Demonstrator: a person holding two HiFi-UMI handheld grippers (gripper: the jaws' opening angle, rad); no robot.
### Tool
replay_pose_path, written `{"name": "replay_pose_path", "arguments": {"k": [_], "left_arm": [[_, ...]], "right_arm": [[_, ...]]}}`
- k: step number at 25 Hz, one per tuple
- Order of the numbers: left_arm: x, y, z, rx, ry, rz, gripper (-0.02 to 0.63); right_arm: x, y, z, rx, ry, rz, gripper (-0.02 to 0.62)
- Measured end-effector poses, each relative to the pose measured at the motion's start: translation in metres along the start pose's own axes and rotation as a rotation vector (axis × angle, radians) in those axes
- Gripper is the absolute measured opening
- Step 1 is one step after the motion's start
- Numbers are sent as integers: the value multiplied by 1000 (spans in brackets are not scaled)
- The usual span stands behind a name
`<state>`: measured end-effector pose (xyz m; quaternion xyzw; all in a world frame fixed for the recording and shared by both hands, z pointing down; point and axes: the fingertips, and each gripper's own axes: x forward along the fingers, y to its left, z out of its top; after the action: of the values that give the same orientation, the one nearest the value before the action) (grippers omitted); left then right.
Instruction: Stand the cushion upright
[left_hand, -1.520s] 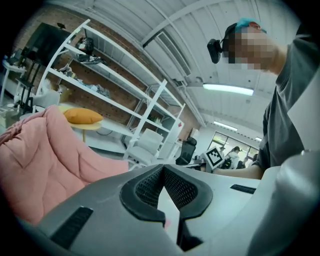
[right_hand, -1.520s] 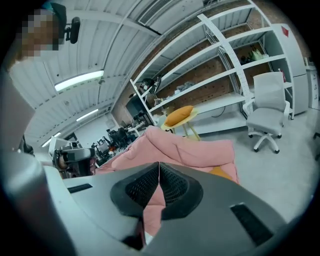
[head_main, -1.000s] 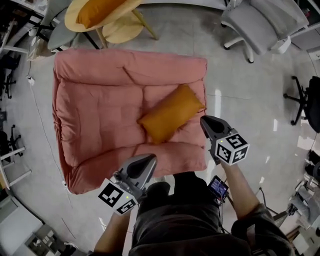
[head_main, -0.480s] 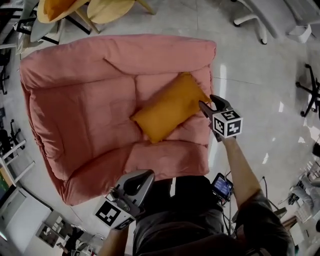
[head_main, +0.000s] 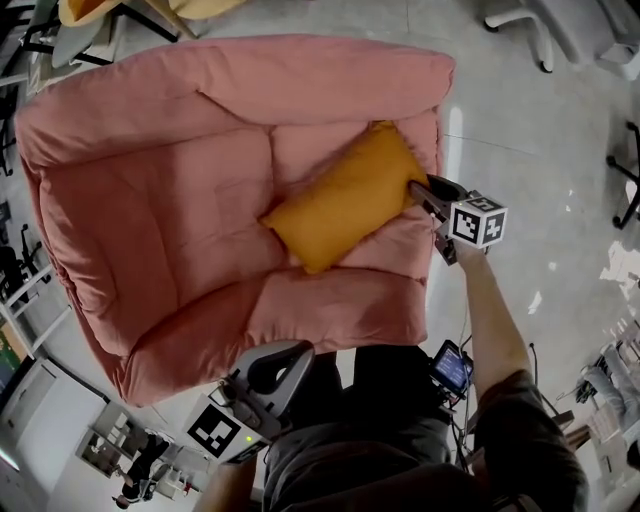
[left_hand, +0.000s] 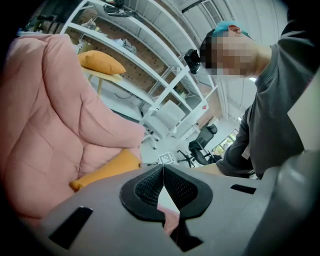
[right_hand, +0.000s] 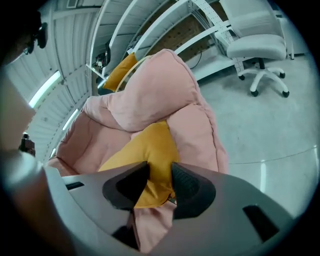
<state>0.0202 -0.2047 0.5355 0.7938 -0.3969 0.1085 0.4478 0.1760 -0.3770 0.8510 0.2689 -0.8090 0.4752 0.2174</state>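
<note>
One end of the cushion (head_main: 345, 205), upper right, sits between your right gripper's (head_main: 425, 190) closing jaws, pads meeting fabric. It lies flat on the sofa (head_main: 150, 230), long axis running lower left. Your left gripper (head_main: 298, 348) is clenched empty, well apart.

Bare sofa seat (head_main: 170, 220) lies open left of the cushion (head_main: 345, 195); the backrest (head_main: 250, 85) walls the far side.

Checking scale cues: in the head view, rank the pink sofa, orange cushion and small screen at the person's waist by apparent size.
Largest: pink sofa
Middle: orange cushion
Smallest: small screen, even though it sits nearer the camera.
</note>
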Motion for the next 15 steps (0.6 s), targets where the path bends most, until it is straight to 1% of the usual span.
{"name": "replay_pose_path", "arguments": {"k": [2, 4, 7, 10, 12, 15], "left_arm": [[-2, -2, -1, 5, 0, -8, 12], [-6, -6, 2, 12, -11, -15, 11], [-17, -13, 10, 30, -35, -30, 12], [-39, -18, 21, 52, -76, -43, 12], [-57, -21, 23, 69, -101, -37, 12], [-88, -27, 26, 96, -152, -45, 12]], "right_arm": [[-3, 11, 1, -40, 4, 0, 105], [-11, 28, 9, -73, -12, -5, 77], [-30, 64, 24, -108, -55, -11, 61], [-53, 111, 36, -142, -108, -13, 54], [-68, 146, 46, -193, -144, -15, 51], [-85, 201, 60, -299, -185, -36, 48]]}}
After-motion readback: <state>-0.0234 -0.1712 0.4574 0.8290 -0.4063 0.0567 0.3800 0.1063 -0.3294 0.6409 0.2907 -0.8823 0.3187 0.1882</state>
